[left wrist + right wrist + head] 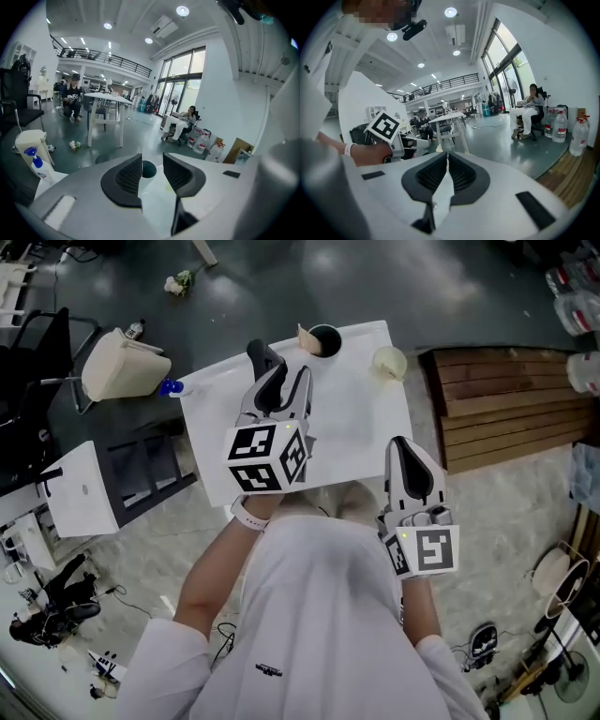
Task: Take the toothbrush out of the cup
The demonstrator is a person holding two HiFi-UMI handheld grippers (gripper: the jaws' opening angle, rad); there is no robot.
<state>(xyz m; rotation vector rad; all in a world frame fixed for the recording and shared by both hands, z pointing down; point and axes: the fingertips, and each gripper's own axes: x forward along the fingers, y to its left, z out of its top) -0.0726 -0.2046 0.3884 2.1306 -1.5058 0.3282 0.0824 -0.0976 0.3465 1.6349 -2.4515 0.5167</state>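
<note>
Left gripper [279,371]: its jaws stand well apart, with nothing between the pads and nothing touched. In the left gripper view [152,161] the gap frames the cup and a strip of white tabletop.
Left gripper's place: it is over the left-middle of the table [361,423] and points toward the far edge, short of the cup.
Right gripper [403,448]: its jaws are drawn together to a thin slit and hold nothing. The right gripper view [446,157] shows only tabletop under them.
Right gripper's place: it is at the table's near right edge, well apart from the cup.
Cup [326,337]: dark and upright, it stands right at the far edge of the table, about midway along it. It also shows between the left jaws [149,169].
Toothbrush [307,337]: only a pale piece at the cup's left rim shows, too small to make out more.
Far right corner: a pale round thing [389,362] sits there, apart from the cup.
Open room: bare tabletop lies between the left gripper and the cup, and more of it runs right of the cup as far as the pale round thing.
Left edge: a blue spray bottle [171,387] stands by the far left corner, with a beige bin [120,367] beyond it on the floor.
Right side: a wooden platform [506,404] lies just beside the table.
</note>
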